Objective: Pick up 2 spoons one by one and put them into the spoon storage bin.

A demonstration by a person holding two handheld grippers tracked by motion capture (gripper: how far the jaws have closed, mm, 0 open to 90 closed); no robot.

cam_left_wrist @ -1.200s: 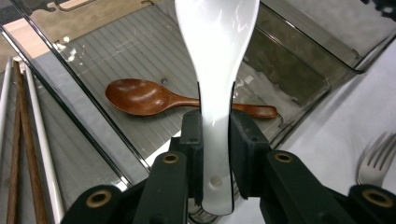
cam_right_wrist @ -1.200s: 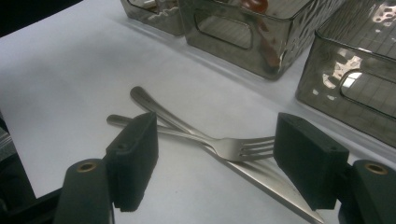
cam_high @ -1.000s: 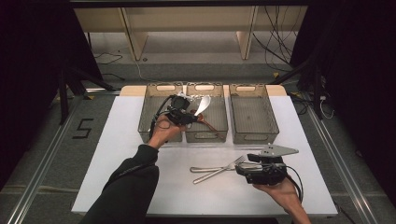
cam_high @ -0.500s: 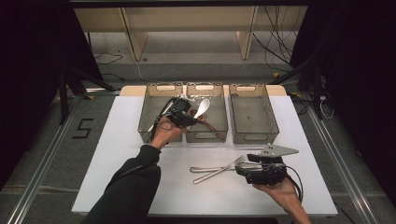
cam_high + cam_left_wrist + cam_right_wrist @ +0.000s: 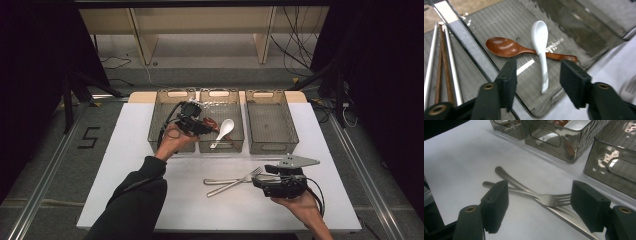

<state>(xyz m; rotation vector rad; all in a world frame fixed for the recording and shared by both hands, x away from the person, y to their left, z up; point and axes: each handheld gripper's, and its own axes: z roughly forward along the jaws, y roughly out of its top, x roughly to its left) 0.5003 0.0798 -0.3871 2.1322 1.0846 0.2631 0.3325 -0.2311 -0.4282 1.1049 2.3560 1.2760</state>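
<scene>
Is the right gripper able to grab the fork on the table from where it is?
Probably yes. The right gripper is open, and the fork lies right between its jaws on the bare white table. The one snag: the fork lies across a knife, so that could get pinched too.

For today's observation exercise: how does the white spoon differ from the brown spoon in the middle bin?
The white spoon is glossy white with a short, thick handle; the brown spoon looks wooden, with a slimmer handle. The white spoon lies on top, crossing the brown spoon's handle. Their bowls point different ways. Both lie bowl-up in the same middle bin.
</scene>
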